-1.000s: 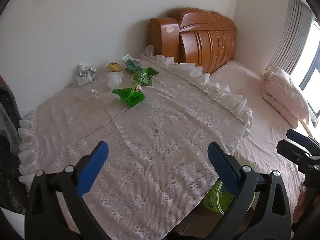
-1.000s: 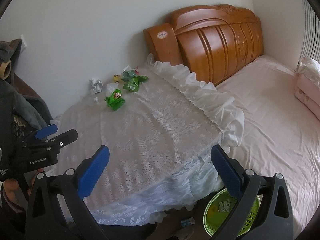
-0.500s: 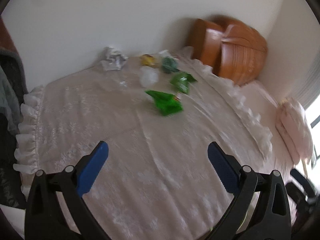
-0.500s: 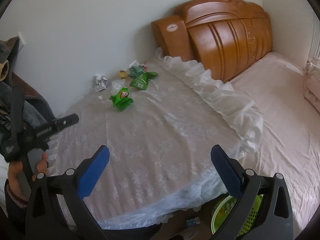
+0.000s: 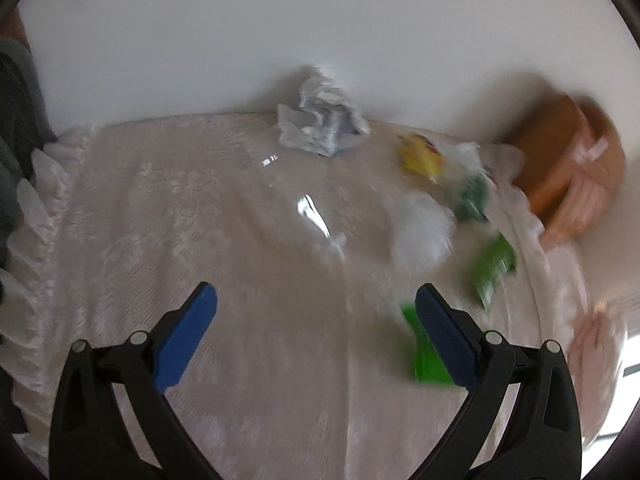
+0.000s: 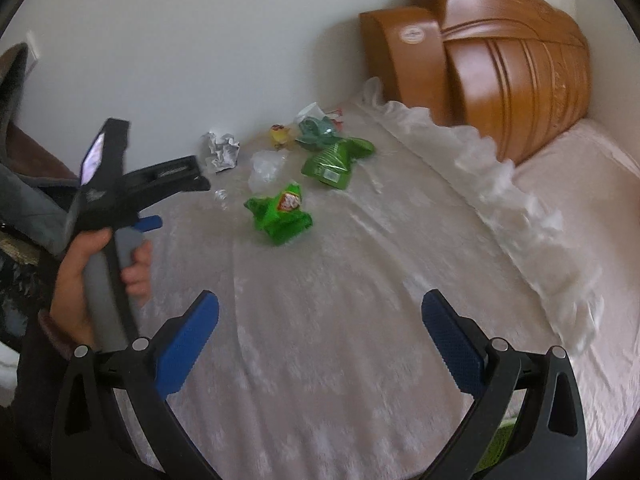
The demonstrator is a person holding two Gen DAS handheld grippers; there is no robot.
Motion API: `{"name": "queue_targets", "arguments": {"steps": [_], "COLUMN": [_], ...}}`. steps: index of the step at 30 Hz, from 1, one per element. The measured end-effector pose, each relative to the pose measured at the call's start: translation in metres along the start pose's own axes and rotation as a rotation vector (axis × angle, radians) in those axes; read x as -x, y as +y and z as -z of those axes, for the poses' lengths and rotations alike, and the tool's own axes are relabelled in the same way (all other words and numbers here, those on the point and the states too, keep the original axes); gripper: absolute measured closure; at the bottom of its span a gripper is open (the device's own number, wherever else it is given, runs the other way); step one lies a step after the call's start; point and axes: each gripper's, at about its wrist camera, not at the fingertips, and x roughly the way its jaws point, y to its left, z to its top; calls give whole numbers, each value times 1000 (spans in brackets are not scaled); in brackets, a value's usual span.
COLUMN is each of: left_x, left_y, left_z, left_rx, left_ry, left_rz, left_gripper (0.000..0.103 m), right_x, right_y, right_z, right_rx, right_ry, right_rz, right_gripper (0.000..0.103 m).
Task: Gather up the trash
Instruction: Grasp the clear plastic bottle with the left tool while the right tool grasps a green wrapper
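Both your left gripper (image 5: 316,312) and right gripper (image 6: 320,320) gape wide, empty; that clear plastic scrap (image 5: 314,216) risks slipping unseen past your grab.

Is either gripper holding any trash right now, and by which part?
Nothing held. Left gripper and right gripper are both open and empty; the wrappers lie on the bed.

No legible text showing anywhere. Bright green snack bag (image 6: 280,216), lying ahead of right claw (image 6: 320,328) on bed cover, is bearing red-and-white logo, letters too small to read. Darker green packet (image 6: 334,160) beyond it is carrying white label patch, print unreadable. Round pale sticker (image 6: 412,35) sitting on wooden headboard (image 6: 512,68), far right of claw, wording illegible. Left wrist view is blurring everything.
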Motion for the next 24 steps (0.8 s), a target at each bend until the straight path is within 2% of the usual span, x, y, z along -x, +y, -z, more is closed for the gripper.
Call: {"name": "queue_targets", "arguments": {"steps": [4, 12, 16, 19, 24], "left_x": [-33, -66, -80, -81, -81], "left_y": [2, 2, 2, 1, 0], "left_z": [-26, -45, -46, -46, -46], "left_rx": [71, 106, 122, 106, 68], "left_ry": [25, 38, 75, 63, 52], "left_rz": [-13, -45, -24, -32, -46], "left_gripper": [8, 8, 26, 39, 39], "right_x": [-25, -67, -79, -85, -94], "right_y": [9, 18, 20, 21, 20], "right_z": [-16, -34, -38, -38, -39], "right_rx": [13, 29, 35, 38, 43], "right_ry": [16, 72, 91, 99, 111], "right_rz": [-10, -17, -21, -24, -15], "right_gripper": [2, 2, 2, 2, 2]}}
